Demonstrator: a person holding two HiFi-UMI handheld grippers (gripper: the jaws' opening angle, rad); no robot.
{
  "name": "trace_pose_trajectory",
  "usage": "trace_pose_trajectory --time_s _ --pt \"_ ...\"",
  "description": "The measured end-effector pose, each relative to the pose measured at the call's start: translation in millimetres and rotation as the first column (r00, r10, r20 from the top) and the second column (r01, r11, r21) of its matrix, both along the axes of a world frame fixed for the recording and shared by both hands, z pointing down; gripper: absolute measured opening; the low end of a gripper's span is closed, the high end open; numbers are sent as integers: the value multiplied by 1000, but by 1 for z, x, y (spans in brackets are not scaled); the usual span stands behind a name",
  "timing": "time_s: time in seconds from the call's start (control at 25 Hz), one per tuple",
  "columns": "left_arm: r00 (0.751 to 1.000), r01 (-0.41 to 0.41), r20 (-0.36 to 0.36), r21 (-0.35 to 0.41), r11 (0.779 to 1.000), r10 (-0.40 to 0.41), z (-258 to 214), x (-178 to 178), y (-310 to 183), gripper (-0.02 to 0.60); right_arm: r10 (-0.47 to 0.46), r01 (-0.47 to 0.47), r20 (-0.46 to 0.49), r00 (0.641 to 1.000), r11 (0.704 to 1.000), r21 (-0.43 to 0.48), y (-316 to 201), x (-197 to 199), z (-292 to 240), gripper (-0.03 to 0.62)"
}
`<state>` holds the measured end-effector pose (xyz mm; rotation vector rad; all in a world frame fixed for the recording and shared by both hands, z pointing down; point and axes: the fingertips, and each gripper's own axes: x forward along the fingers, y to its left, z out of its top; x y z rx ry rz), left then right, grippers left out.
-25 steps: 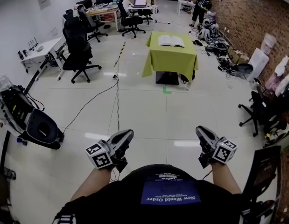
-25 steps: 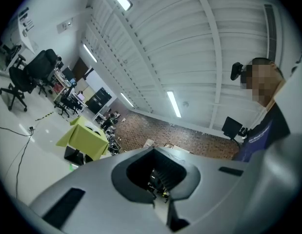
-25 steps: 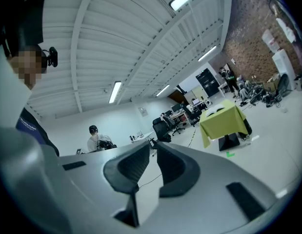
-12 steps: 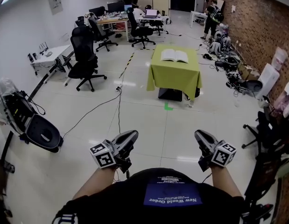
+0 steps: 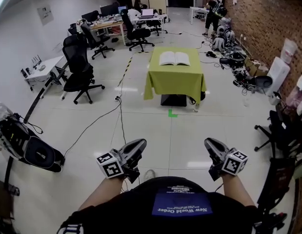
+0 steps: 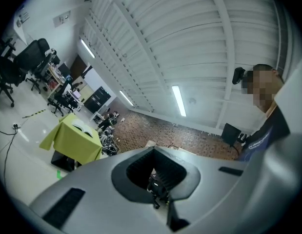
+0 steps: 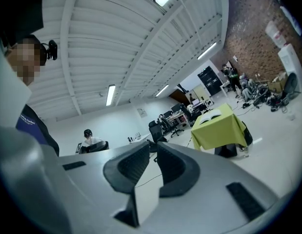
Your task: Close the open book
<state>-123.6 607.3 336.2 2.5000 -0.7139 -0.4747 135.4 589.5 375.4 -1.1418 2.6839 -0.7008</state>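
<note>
The green-draped counter (image 5: 174,82) stands far across the floor (image 5: 175,135), with the open book (image 5: 174,58) flat on top. I should approach squarely before reaching. My left gripper (image 5: 139,144) is clamped together and empty. My right gripper (image 5: 210,144) is barely parted and also empty.

This is a large open office that serves also as a lab. Desks (image 5: 106,26) with monitors (image 5: 108,9) and black office chairs (image 5: 75,57) stand near the white wall, a brick wall (image 5: 260,13) runs along the other side, cables (image 5: 94,126) lie across the glossy tiled floor (image 5: 155,130), and strip lights (image 6: 179,100) sit under a ribbed white ceiling (image 6: 190,43)
</note>
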Motion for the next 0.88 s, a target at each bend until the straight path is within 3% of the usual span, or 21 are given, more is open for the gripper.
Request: trace_pose_trajectory --time_s 0.32,0.64,0.88 --pt "998 -59 -23 33 998 59 -2 -40 -116 2 75 -74 -32 997 996 45 -103 -32 -19 21" --pt "997 -72 4 32 997 72 1 -125 -233 2 117 -116 -42 992 992 42 -211 -101 -15 21" --pt "996 -89 2 20 996 89 3 -136 -300 2 137 -135 -58 989 990 37 -274 -114 -16 21"
